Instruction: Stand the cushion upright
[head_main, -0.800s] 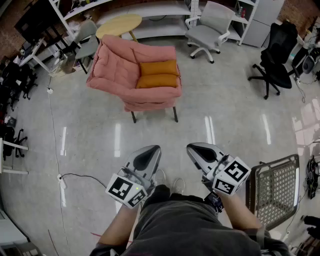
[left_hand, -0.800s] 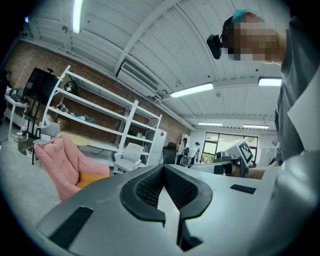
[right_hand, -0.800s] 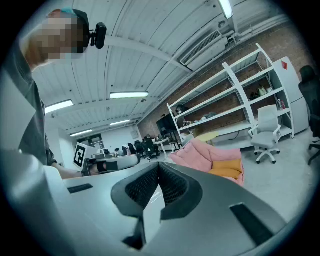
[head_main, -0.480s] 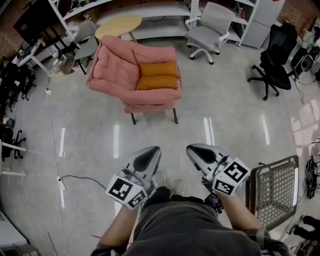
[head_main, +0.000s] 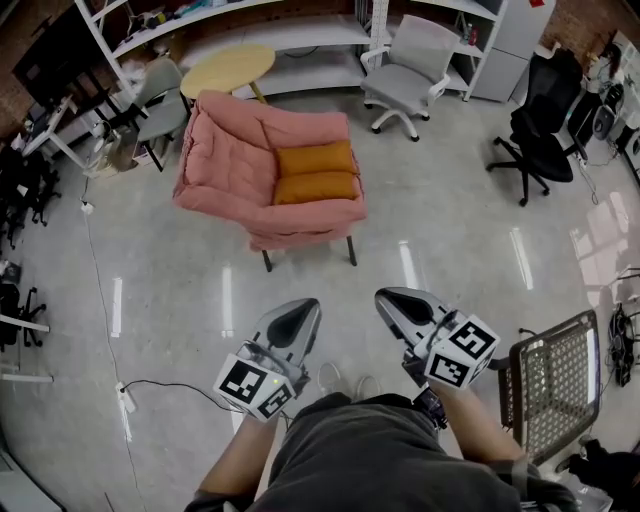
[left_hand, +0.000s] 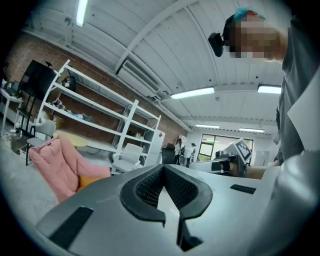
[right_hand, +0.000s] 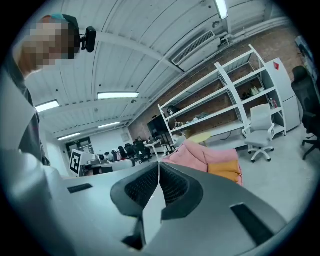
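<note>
An orange cushion (head_main: 315, 172) lies flat on the seat of a pink padded armchair (head_main: 240, 160) in the head view. It also shows as an orange patch (left_hand: 89, 181) in the left gripper view and beside the pink chair (right_hand: 197, 152) as the cushion (right_hand: 224, 169) in the right gripper view. My left gripper (head_main: 297, 315) and right gripper (head_main: 393, 303) are held close to my body, well short of the chair, both shut and empty. Their tips (left_hand: 163, 167) (right_hand: 159, 164) meet with nothing between them.
A round yellow table (head_main: 227, 68) stands behind the armchair. A grey office chair (head_main: 405, 62) and a black one (head_main: 535, 130) stand to the right. White shelving (head_main: 300, 20) lines the back wall. A mesh basket (head_main: 555, 385) is at my right, a cable (head_main: 160, 385) on the floor at left.
The view has shifted slightly, so the armchair sits a little lower in the head view. Both grippers stay shut in the same place near my body.
</note>
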